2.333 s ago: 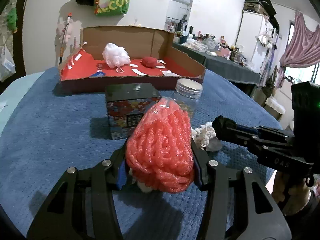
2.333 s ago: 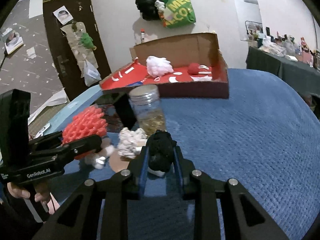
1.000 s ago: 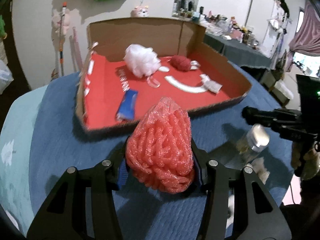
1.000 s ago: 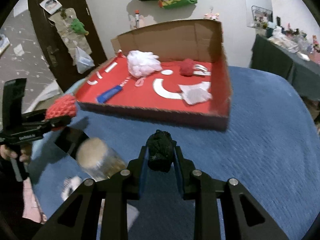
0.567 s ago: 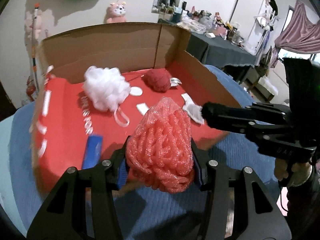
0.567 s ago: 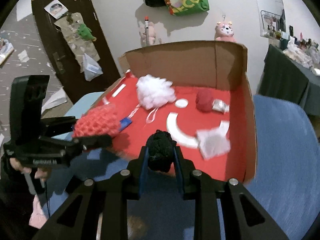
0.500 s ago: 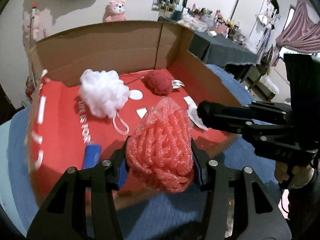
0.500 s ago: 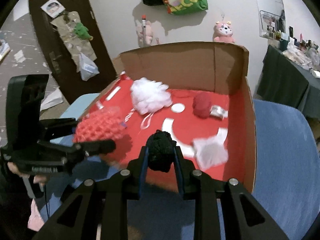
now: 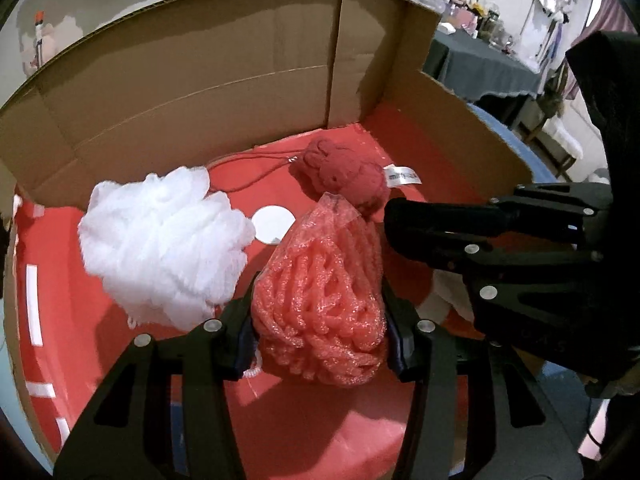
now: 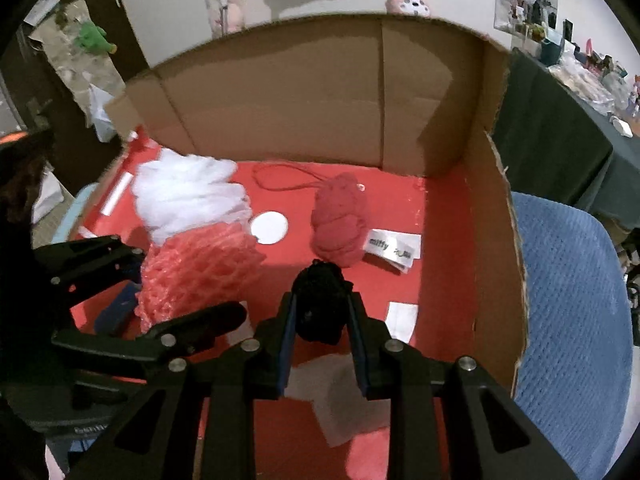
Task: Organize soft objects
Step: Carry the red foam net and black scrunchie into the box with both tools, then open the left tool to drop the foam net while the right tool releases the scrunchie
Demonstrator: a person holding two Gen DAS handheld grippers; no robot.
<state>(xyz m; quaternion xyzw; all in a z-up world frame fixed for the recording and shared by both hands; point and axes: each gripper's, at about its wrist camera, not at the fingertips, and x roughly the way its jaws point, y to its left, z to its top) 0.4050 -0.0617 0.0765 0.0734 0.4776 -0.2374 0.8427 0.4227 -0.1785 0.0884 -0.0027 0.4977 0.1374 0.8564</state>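
My left gripper (image 9: 320, 332) is shut on a coral-pink foam net bundle (image 9: 322, 300) and holds it over the red floor of the cardboard box (image 9: 240, 80). My right gripper (image 10: 322, 316) is shut on a small black fuzzy ball (image 10: 320, 304), also over the box floor, just right of the left gripper (image 10: 168, 276). A white mesh pouf (image 9: 160, 248) lies at the left in the box and a dark red plush toy (image 9: 344, 176) with a white tag lies at the back. The pouf (image 10: 188, 196) and the plush toy (image 10: 340, 220) also show in the right wrist view.
The box has tall brown walls at the back and right (image 10: 492, 240). White paper pieces (image 10: 348, 400) and a white disc (image 10: 269, 227) lie on the red floor. A blue textured cloth (image 10: 572, 300) covers the table to the right. A dark-clothed table with clutter (image 10: 560, 120) stands beyond.
Both grippers have moved forward from the front of the box to over its red floor, still holding their objects. The pouf and plush toy now look much closer.
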